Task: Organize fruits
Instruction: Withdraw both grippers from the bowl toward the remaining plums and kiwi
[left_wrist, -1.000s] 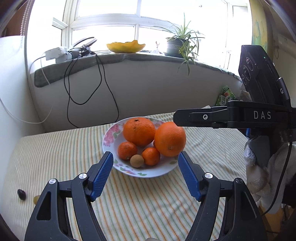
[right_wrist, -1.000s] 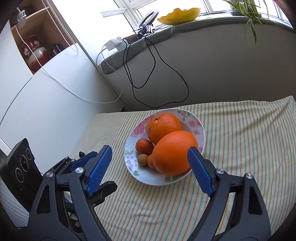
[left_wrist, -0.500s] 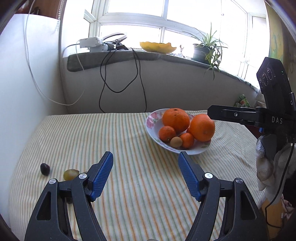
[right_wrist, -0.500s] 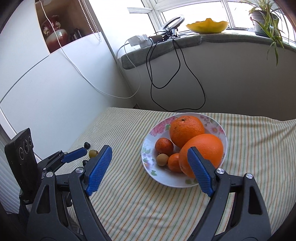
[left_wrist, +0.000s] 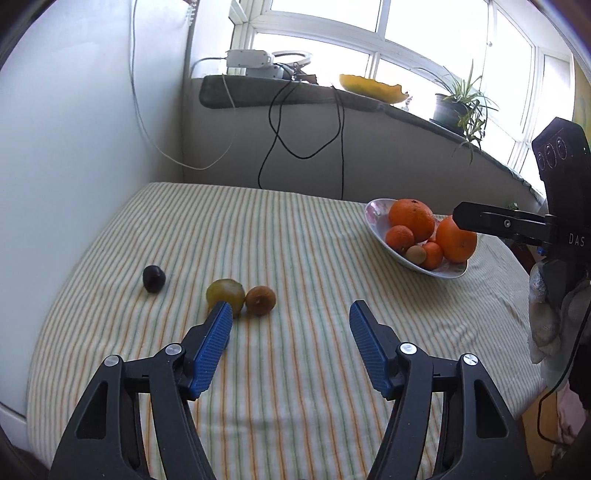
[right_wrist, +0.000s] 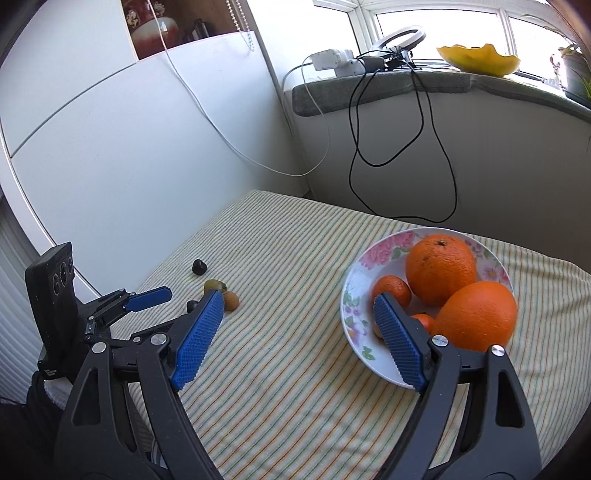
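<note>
Three loose fruits on striped table (left_wrist: 295, 258): dark plum (left_wrist: 153, 278), yellow-green fruit (left_wrist: 225, 293), small orange fruit (left_wrist: 260, 300), last two touching. A second ago left view centred on plate (left_wrist: 376, 214) of oranges; now plate at 2 o'clock, loose fruits at 11 o'clock. Left claw (left_wrist: 291, 314) narrowing, nothing between pads, likely next pick. Right claw (right_wrist: 299, 301) wide, empty, beside plate.

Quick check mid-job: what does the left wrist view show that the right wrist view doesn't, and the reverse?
Only the left wrist view: the leafy green potted plant in full on the sill.

Only the right wrist view: the red-patterned vase on a wooden shelf.

Both: the floral white plate holding oranges, plus the dark round plum, yellow-green fruit and small loose orange mandarin on the striped cloth.
</note>
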